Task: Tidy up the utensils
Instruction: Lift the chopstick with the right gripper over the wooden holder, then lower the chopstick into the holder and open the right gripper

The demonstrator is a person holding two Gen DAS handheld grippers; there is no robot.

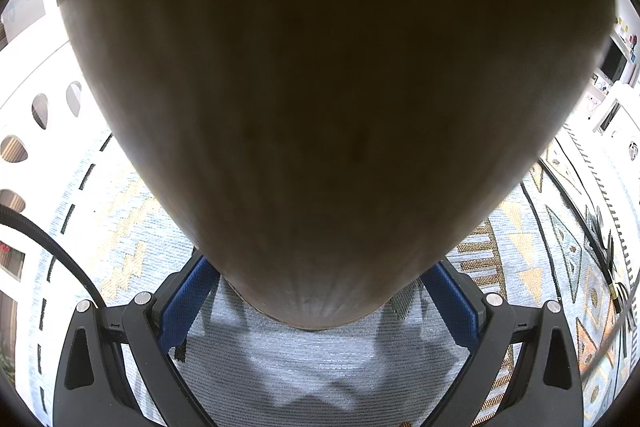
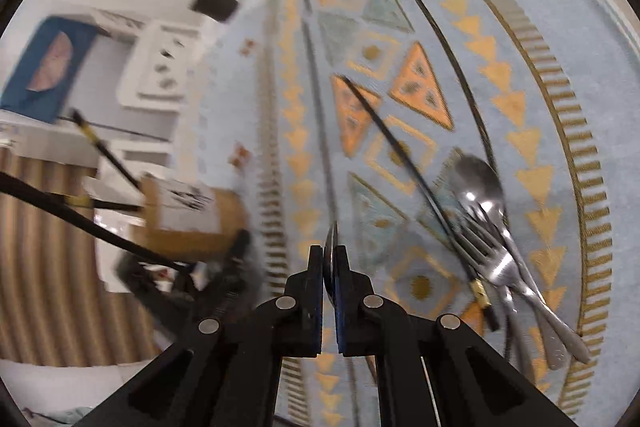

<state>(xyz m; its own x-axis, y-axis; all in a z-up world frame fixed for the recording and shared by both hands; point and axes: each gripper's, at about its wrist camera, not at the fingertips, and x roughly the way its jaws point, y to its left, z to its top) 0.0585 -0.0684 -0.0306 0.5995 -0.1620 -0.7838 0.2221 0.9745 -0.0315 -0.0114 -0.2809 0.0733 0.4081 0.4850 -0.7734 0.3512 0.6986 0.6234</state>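
In the left wrist view my left gripper is shut on a big rounded wooden holder that fills most of the frame; its blue fingers press both sides. In the right wrist view my right gripper is shut on a thin metal utensil, seen edge-on between the pads, above the patterned cloth. A pile of spoons and forks lies on the cloth to the right, with a black chopstick across it.
A light blue tablecloth with orange triangles covers the table. A wooden holder with black chopsticks in it shows at the left. A black cable runs at the left. White furniture stands beyond the table edge.
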